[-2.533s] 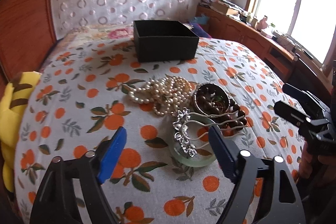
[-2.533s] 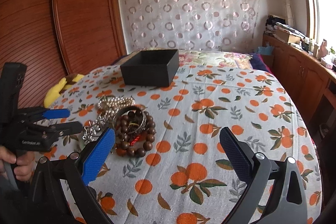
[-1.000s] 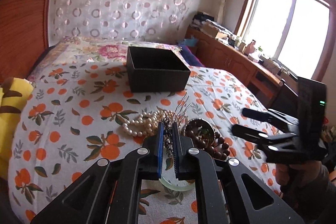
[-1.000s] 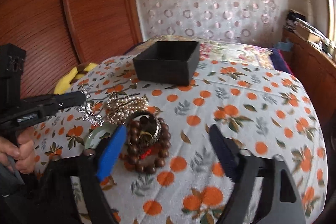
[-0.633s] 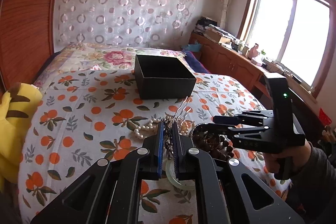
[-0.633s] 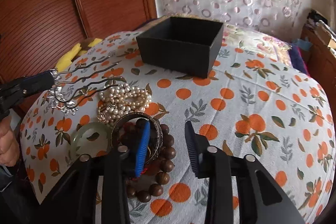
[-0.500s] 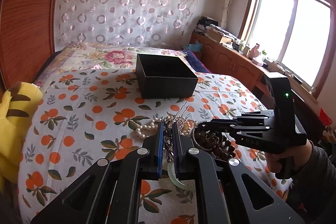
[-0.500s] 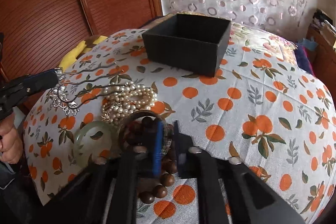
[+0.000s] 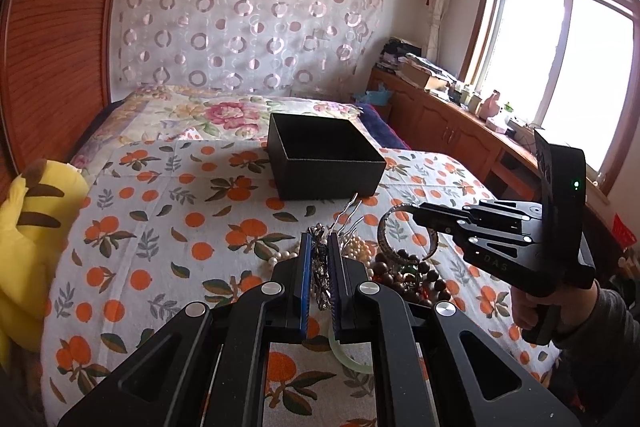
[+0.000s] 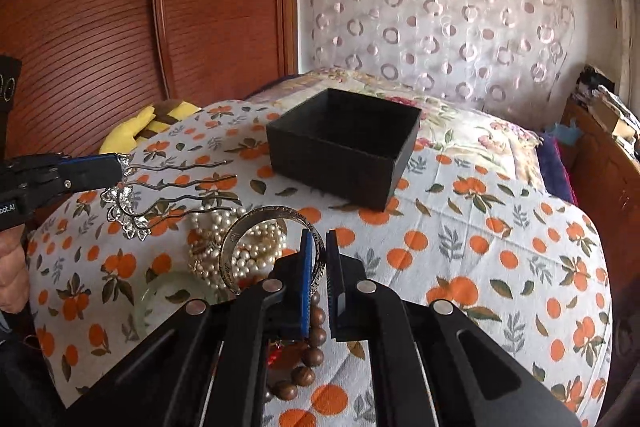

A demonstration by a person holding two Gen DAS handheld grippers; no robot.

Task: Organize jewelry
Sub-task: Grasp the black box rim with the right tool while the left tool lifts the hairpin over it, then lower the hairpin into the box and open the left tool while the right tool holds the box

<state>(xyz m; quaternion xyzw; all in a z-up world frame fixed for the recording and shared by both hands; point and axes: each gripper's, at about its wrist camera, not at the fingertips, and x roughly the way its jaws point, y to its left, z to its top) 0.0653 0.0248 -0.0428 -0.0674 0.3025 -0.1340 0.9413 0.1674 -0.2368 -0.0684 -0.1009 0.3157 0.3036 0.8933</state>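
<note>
My left gripper [image 9: 320, 239] is shut on a silver hair comb [image 10: 132, 203] and holds it above the bedspread; its wavy prongs [image 9: 350, 211] point toward the open black box [image 9: 324, 159]. My right gripper [image 10: 319, 239] is shut on a dark metal bangle [image 10: 256, 239], lifted off the pile; it also shows in the left wrist view [image 9: 394, 227]. A pearl necklace [image 10: 248, 247], a brown wooden bead bracelet [image 10: 308, 351] and a pale green jade bangle [image 10: 160, 291] lie on the spread below. The black box [image 10: 344, 151] stands beyond them.
The orange-print bedspread [image 9: 160, 227] covers the bed. A yellow plush toy [image 9: 32, 227] lies at its left edge. A wooden wardrobe [image 10: 160, 7] stands on the left, a wooden cabinet [image 9: 448, 123] under the window on the right.
My left gripper closed on the hair comb and lifted it. My right gripper moved in over the pile, closed on the dark bangle and raised it.
</note>
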